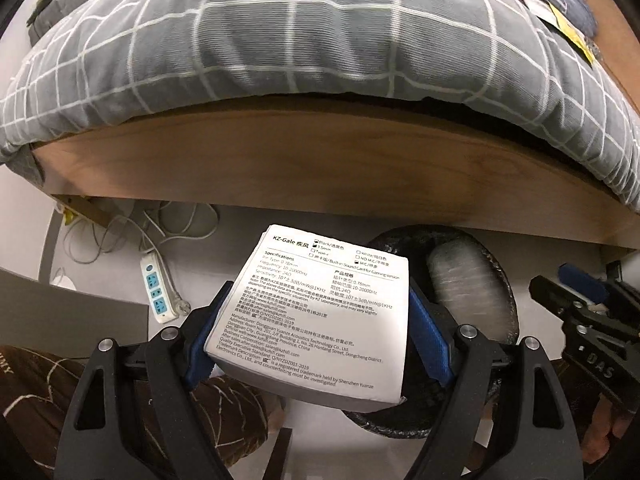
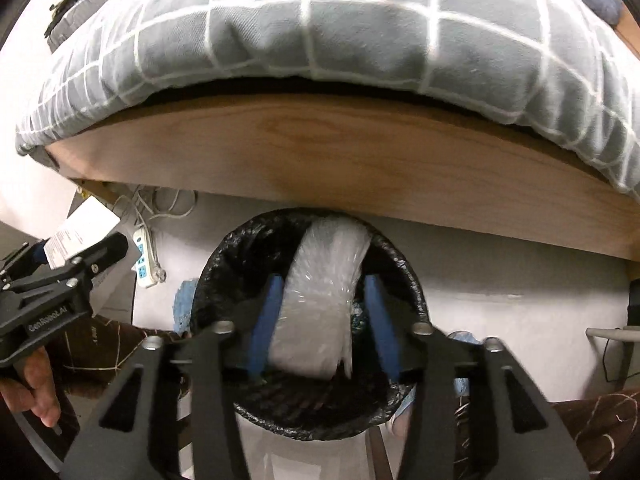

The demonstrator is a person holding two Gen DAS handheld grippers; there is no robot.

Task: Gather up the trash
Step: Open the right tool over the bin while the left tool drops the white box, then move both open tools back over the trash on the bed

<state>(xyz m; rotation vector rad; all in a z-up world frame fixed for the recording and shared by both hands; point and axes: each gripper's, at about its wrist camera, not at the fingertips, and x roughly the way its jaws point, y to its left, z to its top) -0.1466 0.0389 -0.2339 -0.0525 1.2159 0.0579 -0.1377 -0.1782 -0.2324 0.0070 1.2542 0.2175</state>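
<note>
My left gripper [image 1: 316, 336] is shut on a white earphone box [image 1: 316, 320] with printed text, held just left of and above a round bin with a black liner [image 1: 502, 280]. A clear plastic bag [image 1: 468, 288] lies in the bin. In the right wrist view my right gripper [image 2: 322, 324] hovers over the bin [image 2: 408, 276] with the blurred plastic bag [image 2: 324, 300] between its blue pads [image 2: 266, 320]; gaps show on both sides. The left gripper with the box [image 2: 76, 236] shows at the left there. The right gripper [image 1: 576, 300] shows at the right in the left wrist view.
A wooden bed frame [image 1: 320, 168] with a grey checked quilt [image 1: 300, 40] overhangs the bin. A white power strip [image 1: 158, 292] and tangled cables [image 1: 160, 224] lie on the floor under the bed at left. My knees in brown trousers [image 2: 108, 344] flank the bin.
</note>
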